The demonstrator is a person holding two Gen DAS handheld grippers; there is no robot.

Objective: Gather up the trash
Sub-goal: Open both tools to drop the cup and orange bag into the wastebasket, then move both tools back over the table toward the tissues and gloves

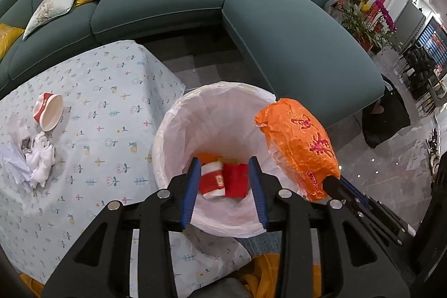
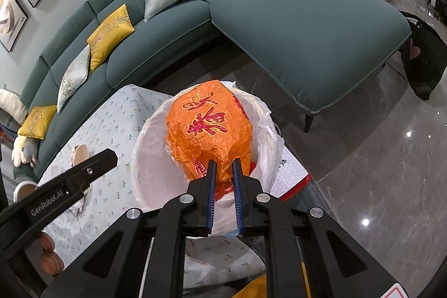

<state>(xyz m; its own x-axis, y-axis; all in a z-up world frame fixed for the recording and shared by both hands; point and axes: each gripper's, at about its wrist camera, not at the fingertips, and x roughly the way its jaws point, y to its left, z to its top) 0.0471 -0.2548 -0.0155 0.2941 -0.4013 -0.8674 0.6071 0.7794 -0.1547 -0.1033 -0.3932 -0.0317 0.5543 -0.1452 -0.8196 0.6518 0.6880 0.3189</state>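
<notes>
A bin with a white liner (image 1: 167, 130) stands beside the table. My left gripper (image 1: 225, 162) hangs open over its mouth, nothing between the blue pads. Red and white wrappers (image 1: 223, 180) lie at the bin's bottom, below the jaws. My right gripper (image 2: 223, 162) is shut on the end of a crumpled orange bag (image 2: 209, 127) with red characters, held above the bin (image 2: 145, 158). In the left wrist view that orange bag (image 1: 299, 141) hovers at the bin's right rim. A crushed red-and-white paper cup (image 1: 49, 113) and crumpled white tissues (image 1: 39, 158) lie on the table.
The table wears a pale floral cloth (image 1: 106, 102). A teal sofa (image 1: 293, 32) with cushions curves behind the bin. A white box with a red edge (image 2: 293, 172) lies on the glossy floor by the bin. Potted plants (image 1: 363, 21) stand far right.
</notes>
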